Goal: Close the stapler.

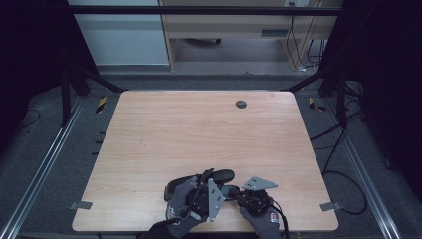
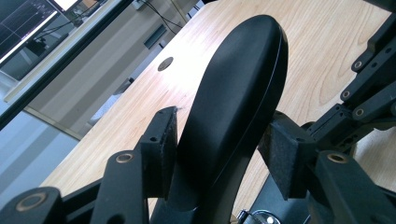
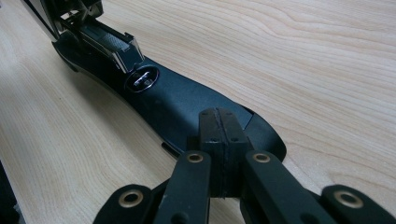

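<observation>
Left gripper view has the left tongs [image 2: 217, 140] clamped on the raised lid [image 2: 238, 79] of a black stapler, one pad on each flank of its smooth, rounded shell. Right gripper view has the right tongs [image 3: 218, 135] shut together, their tips pressing on the end of the stapler's base [image 3: 187, 102], which lies flat at the near edge of the table [image 1: 199, 124], about midway along it. The lid's curved sides could squirt out of the pads and snap down. If the closed tips skid off the base, the whole stapler may lift or slide toward the table's edge.
</observation>
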